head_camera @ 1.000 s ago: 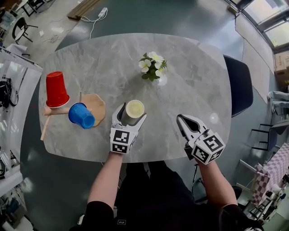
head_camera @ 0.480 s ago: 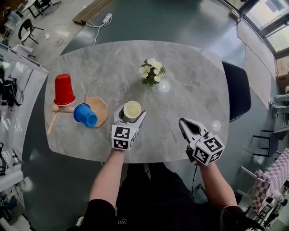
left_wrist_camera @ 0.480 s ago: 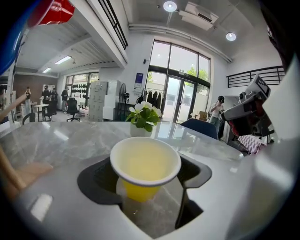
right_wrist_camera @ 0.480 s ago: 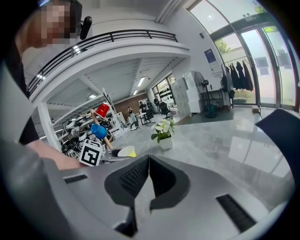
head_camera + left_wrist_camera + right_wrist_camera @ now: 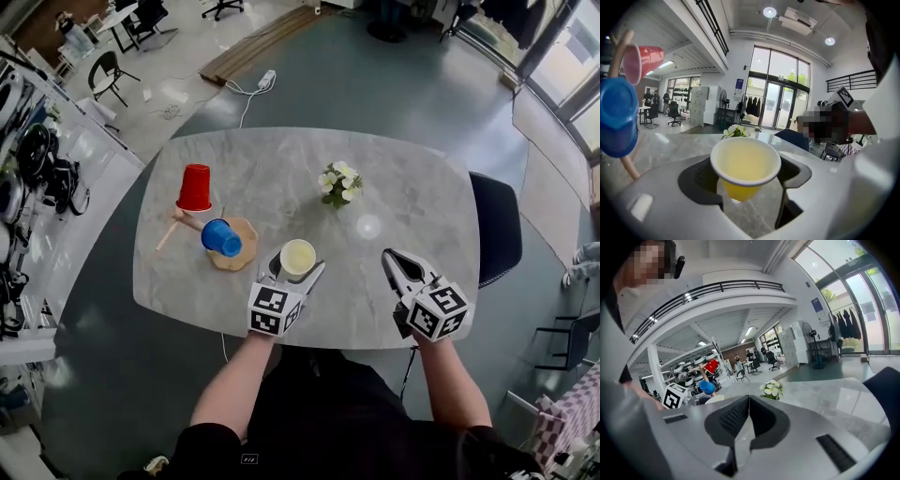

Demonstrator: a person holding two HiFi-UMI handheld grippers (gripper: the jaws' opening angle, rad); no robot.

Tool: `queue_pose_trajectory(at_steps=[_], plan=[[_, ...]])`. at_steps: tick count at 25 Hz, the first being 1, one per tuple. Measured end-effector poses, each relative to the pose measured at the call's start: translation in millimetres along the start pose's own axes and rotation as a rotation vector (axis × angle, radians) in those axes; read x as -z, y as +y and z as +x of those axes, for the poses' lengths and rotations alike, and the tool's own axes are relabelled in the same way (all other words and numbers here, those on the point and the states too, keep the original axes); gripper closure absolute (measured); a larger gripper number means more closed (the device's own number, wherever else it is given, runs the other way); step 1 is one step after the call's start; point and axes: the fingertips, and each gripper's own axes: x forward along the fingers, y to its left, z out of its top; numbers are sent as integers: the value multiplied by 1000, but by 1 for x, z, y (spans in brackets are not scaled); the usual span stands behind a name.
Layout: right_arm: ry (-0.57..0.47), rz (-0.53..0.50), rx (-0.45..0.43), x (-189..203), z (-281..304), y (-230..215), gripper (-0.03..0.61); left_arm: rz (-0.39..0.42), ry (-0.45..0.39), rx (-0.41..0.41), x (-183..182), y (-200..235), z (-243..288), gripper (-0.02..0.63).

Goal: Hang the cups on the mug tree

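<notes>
Left jaws: the left gripper (image 5: 297, 272) had just been closing, and its jaws were clamped on the yellow cup (image 5: 745, 161), one on each side below the rim.
Right jaws: the right gripper (image 5: 392, 260) was closed with its jaws tip to tip and nothing between them. It hung over the table's near right part.
Table (image 5: 412, 197): grey marbled top with rounded corners. Both grippers were over its near edge.
Chair (image 5: 497, 225): dark, and tucked against the table's right end.
Mug tree (image 5: 246, 253): wooden, with a round base on the table's left half. Its pole and pegs carried two cups. It stood just left of the left gripper.
Red cup (image 5: 195, 187): hung mouth-down on a peg on the tree's far left side.
Blue cup (image 5: 221, 237): hung on a lower peg beside the base, between the red cup and the left gripper.
Yellow cup: upright with its mouth up, and empty inside. It was held clear of the tabletop, near the tree's base but not touching it.
Flowers (image 5: 339, 183): a small white bunch with green leaves, near the table's middle and well apart from the tree.
</notes>
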Motion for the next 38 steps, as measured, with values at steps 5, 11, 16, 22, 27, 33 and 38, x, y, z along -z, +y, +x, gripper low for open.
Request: queue_pose_trajectory(at_steps=[5,11,16,22,27,33,38], plan=[[-53,-28,-45,-21,0,10,565,49,-30,-58,-27,-1,-30,259],[-77,-42,-92,-33,4,20,565,60,-67,-110,-53,6,-62,261],[-79,-64,-129,-42,10,30,565,26,-109,-184,-64,20,-94,262],[-78,-89,-161,-49,35,56,565,29,-104,-234,-58,47,-123,262],[-75,-119,-168,-55,65,99,565,23,-117,-225,-50,77,-152,262],[-78,-109,-74,-54,104,144,565,22,-109,-163,-29,132,-191,262],[-63,-59,31,-43,134,187,565,61,-94,-98,-22,184,-220,262]])
